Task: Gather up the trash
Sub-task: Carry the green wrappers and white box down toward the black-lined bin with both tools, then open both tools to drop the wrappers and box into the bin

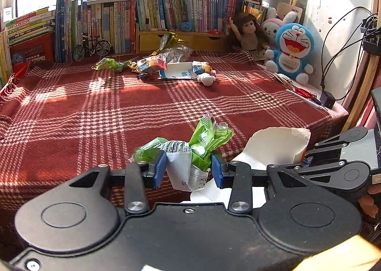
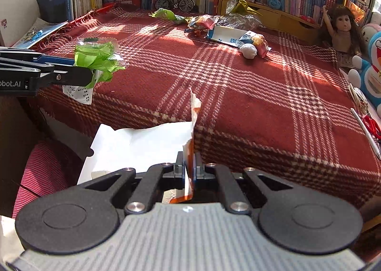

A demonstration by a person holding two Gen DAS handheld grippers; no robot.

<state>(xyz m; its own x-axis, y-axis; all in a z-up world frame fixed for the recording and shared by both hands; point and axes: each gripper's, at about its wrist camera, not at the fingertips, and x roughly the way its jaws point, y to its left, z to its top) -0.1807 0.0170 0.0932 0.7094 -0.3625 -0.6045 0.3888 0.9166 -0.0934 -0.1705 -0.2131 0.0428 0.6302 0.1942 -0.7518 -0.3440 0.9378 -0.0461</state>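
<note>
My left gripper [image 1: 188, 167] is shut on a crumpled green wrapper [image 1: 204, 137] with a white printed part, its blue pads pressing both sides; it is held above the near edge of the red plaid blanket [image 1: 95, 116]. The right wrist view shows the same wrapper [image 2: 97, 56] in the left gripper [image 2: 81, 67] at the left. My right gripper [image 2: 189, 163] is shut on the torn edge of a white paper bag [image 2: 142, 144] with orange print, hanging open just off the blanket's near edge. More trash [image 1: 166, 63] lies far across the blanket, also seen as a pile [image 2: 226, 30].
A white wad [image 2: 248, 50] lies by the pile. Books [image 1: 119, 21] and a model bicycle [image 1: 91, 46] line the back. A doll [image 1: 247, 32] and a blue plush [image 1: 291, 52] sit at the right, with scissors [image 1: 303, 92] and a pen. A red striped cushion [image 2: 45, 166] is below left.
</note>
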